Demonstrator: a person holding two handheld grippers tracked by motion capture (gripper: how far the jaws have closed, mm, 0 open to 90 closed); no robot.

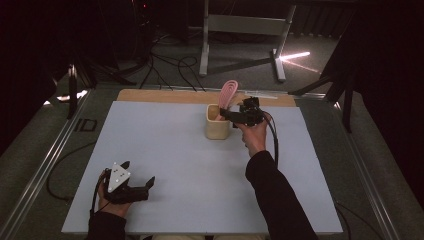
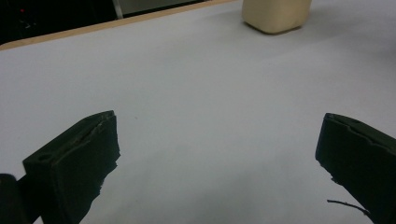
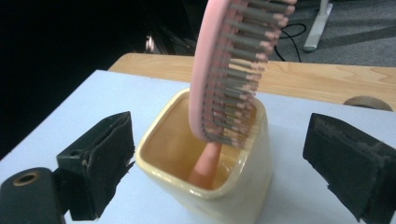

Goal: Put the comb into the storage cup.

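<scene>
White table (image 1: 175, 150), brush (image 1: 228, 93) upright in cup (image 1: 217, 128)

Dark room; grey floor (image 1: 240, 55) with cables (image 1: 170, 67), perhaps carpet.

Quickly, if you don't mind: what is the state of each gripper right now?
Left gripper: open, holding nothing, low over the table.
Right gripper: open, jaws either side of the cream cup, clear of the pink hairbrush standing in it.
</scene>
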